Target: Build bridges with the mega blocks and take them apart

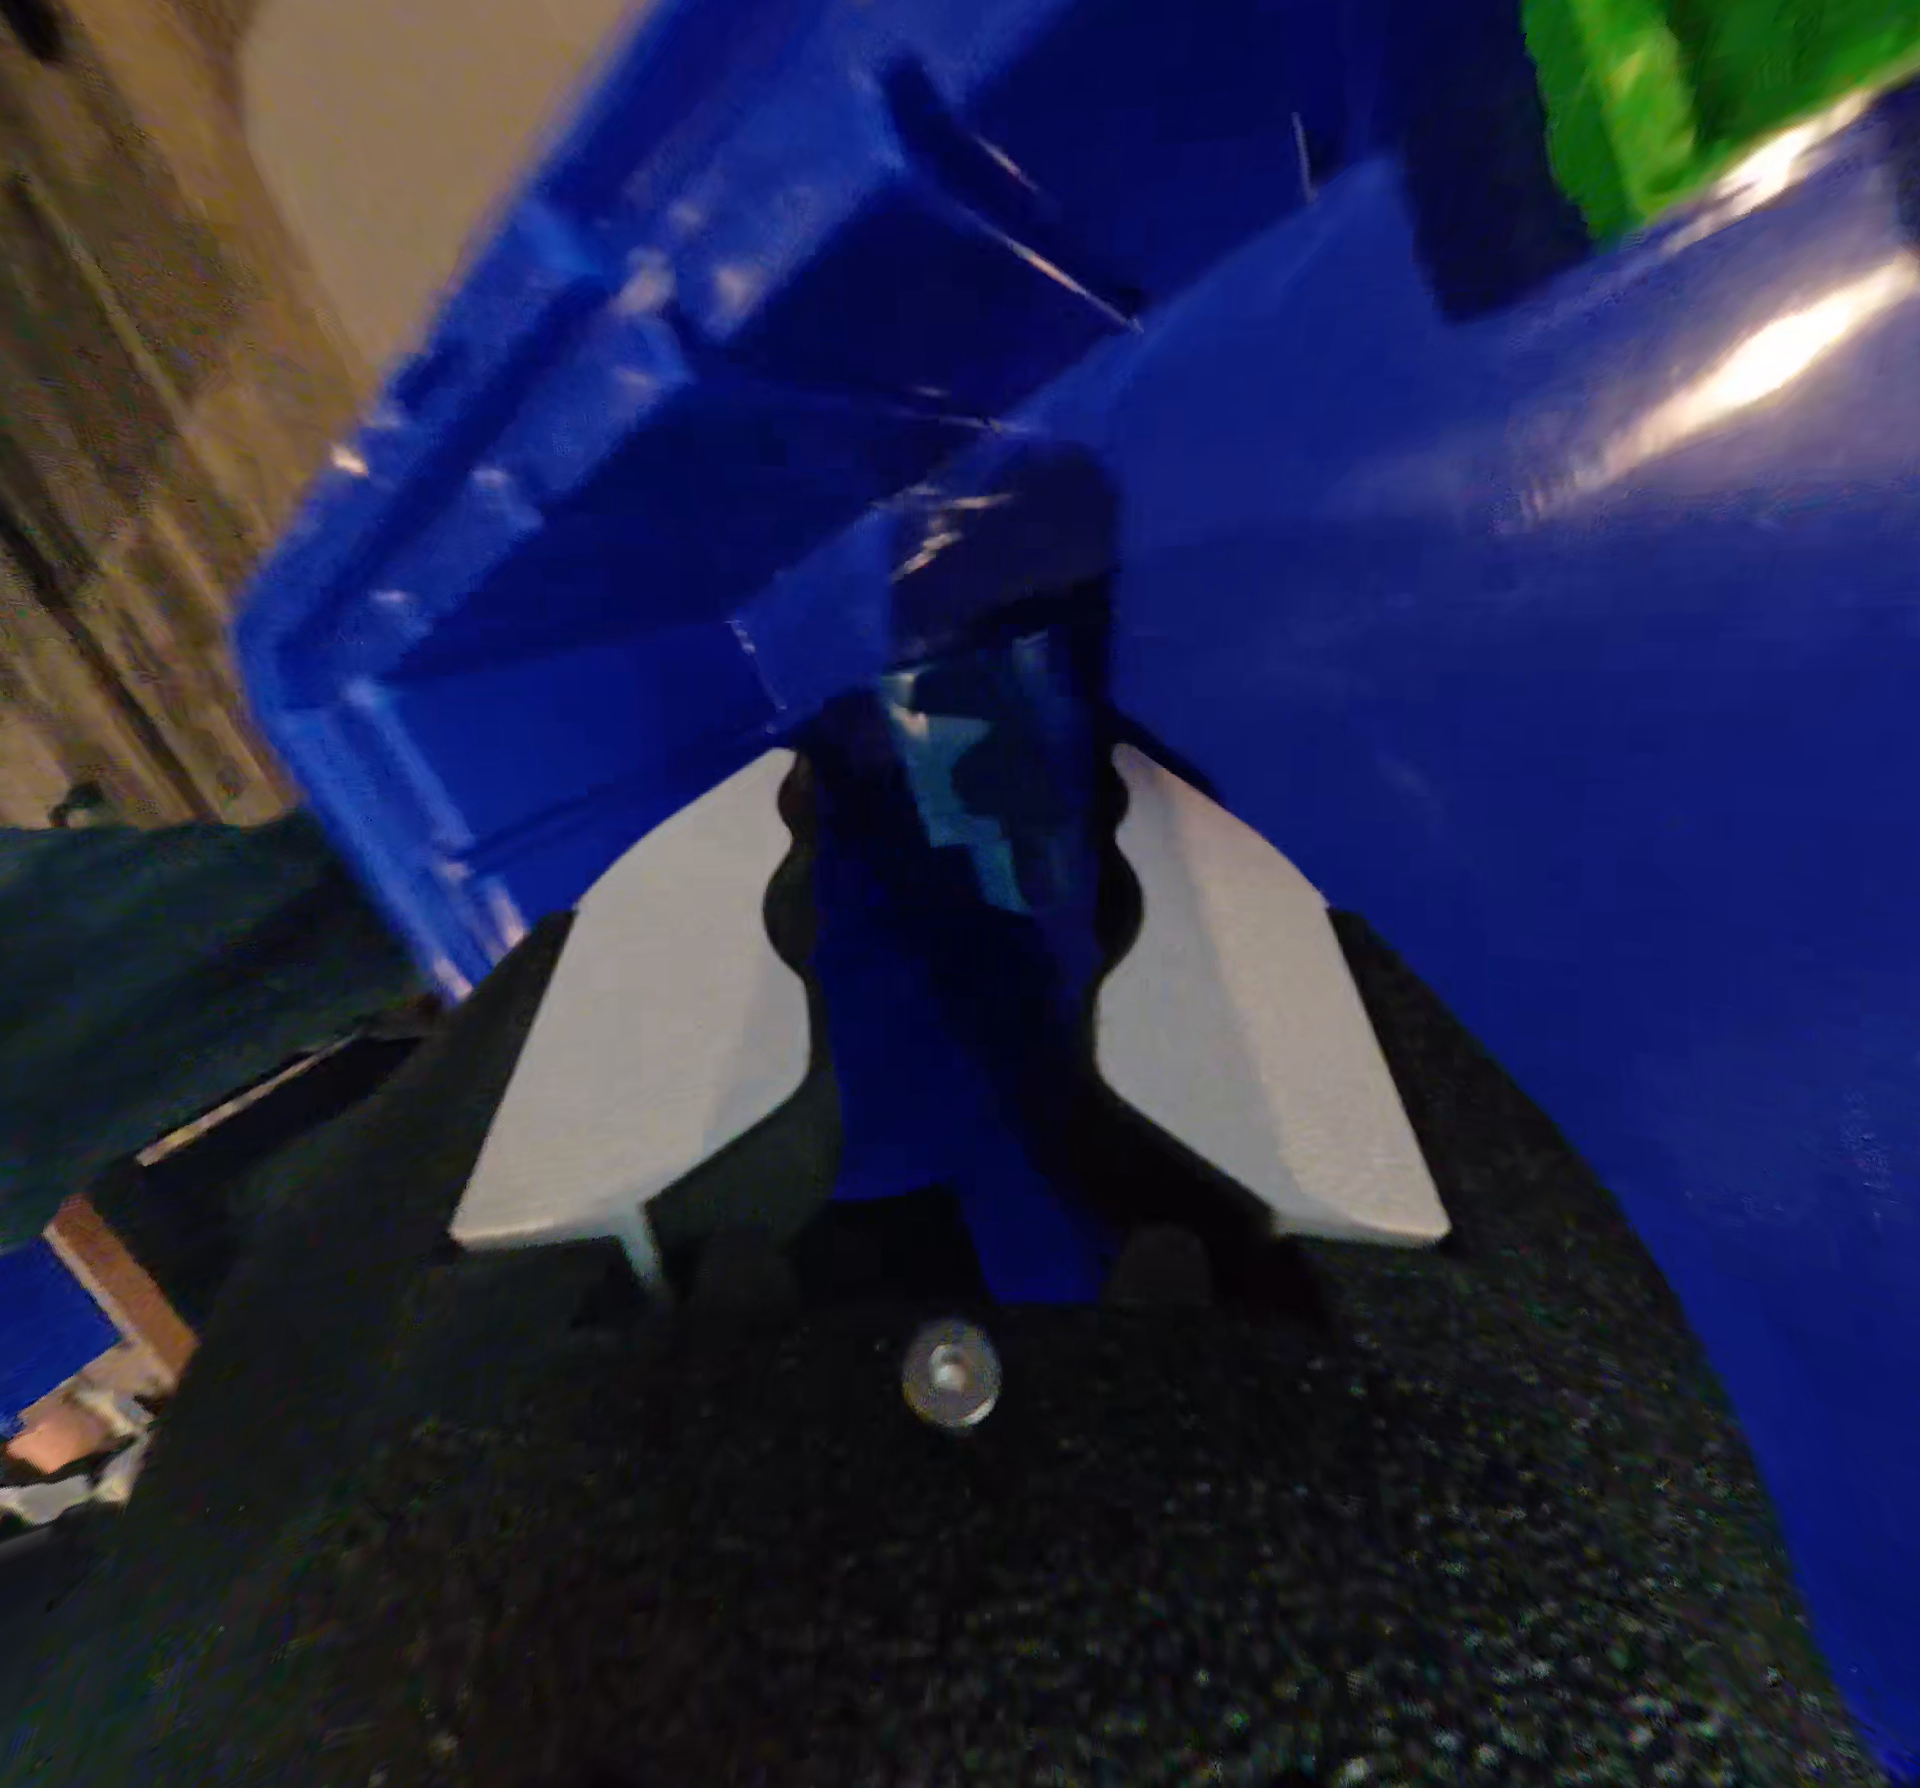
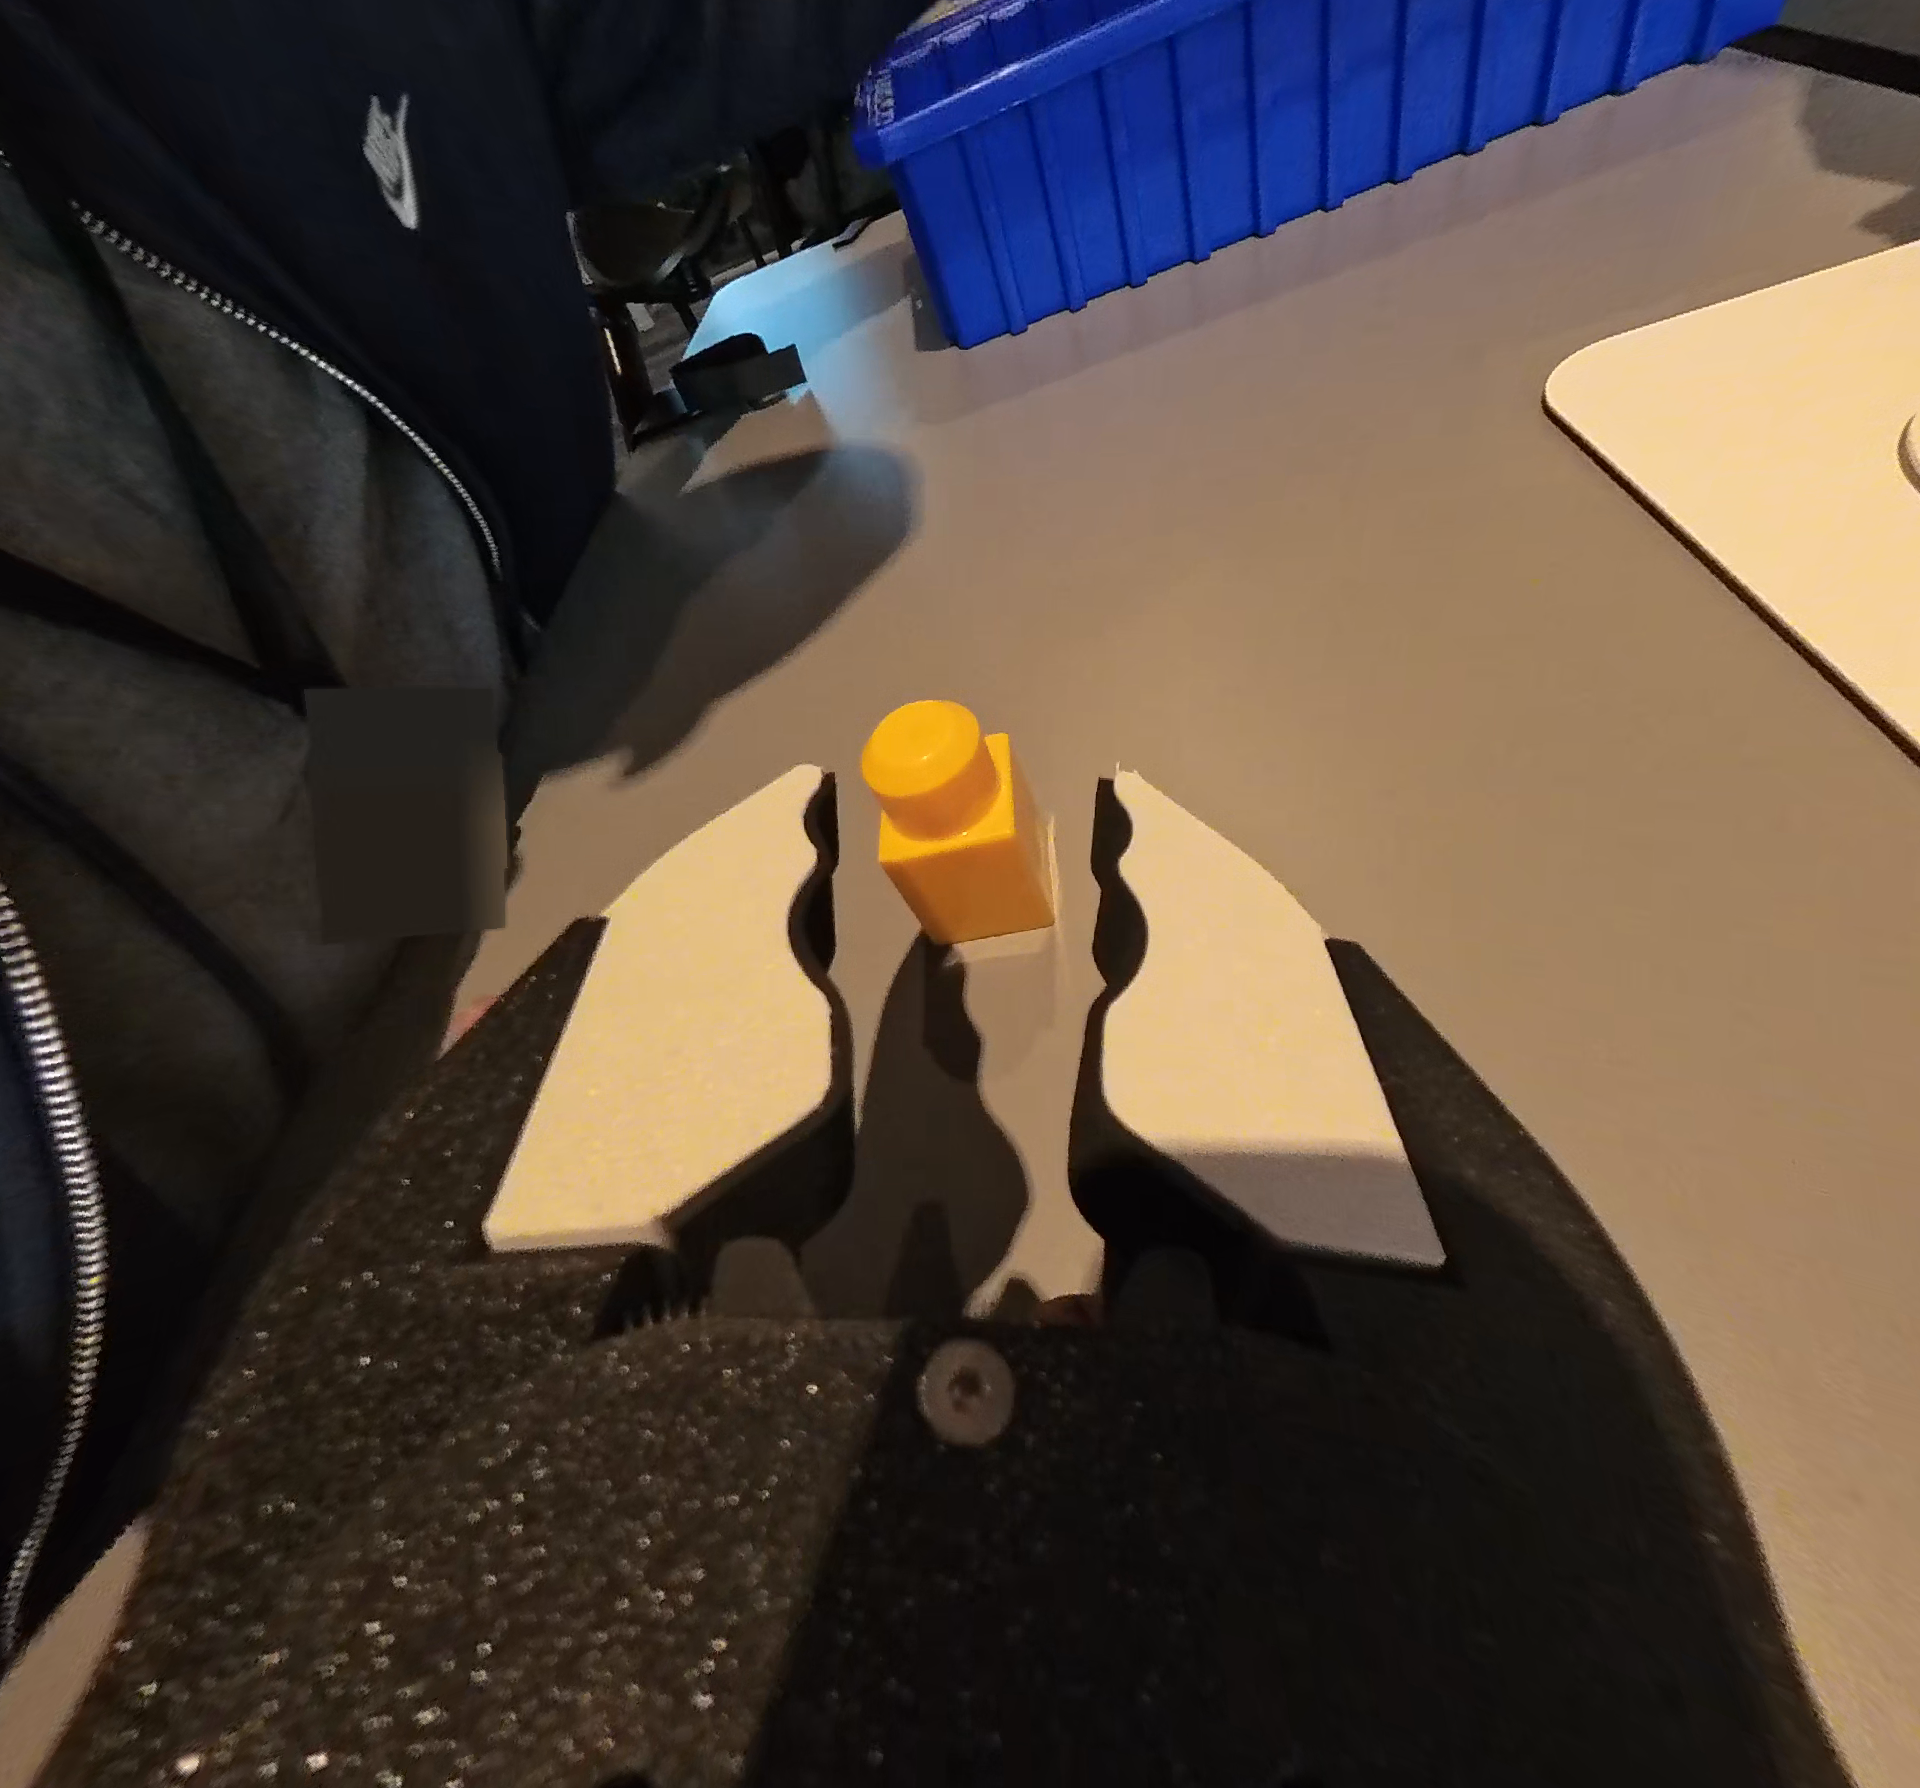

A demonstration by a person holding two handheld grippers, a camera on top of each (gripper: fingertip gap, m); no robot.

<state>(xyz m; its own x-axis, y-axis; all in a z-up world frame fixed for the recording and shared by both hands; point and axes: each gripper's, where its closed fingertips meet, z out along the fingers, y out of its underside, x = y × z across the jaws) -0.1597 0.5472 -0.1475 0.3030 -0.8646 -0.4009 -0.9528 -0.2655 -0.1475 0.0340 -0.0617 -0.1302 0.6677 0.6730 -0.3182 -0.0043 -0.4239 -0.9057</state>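
Only the right wrist view shows the right claw (image 2: 961,788) spread apart around an upright yellow block (image 2: 971,855) on the grey bench (image 2: 1299,595), with a blue bin (image 2: 1299,117) beyond. The blurred left view shows the left claw (image 1: 956,782) clamped on a blue block (image 1: 1455,647) against the bin (image 1: 623,388); a green block (image 1: 1714,24) sits above.

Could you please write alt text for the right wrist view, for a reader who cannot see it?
The open right gripper reaches forward with a small yellow block standing upright on the grey table between its fingertips, not yet gripped. A blue ribbed bin sits farther back, a cream mat lies at right, and a person's dark jacket fills the left.
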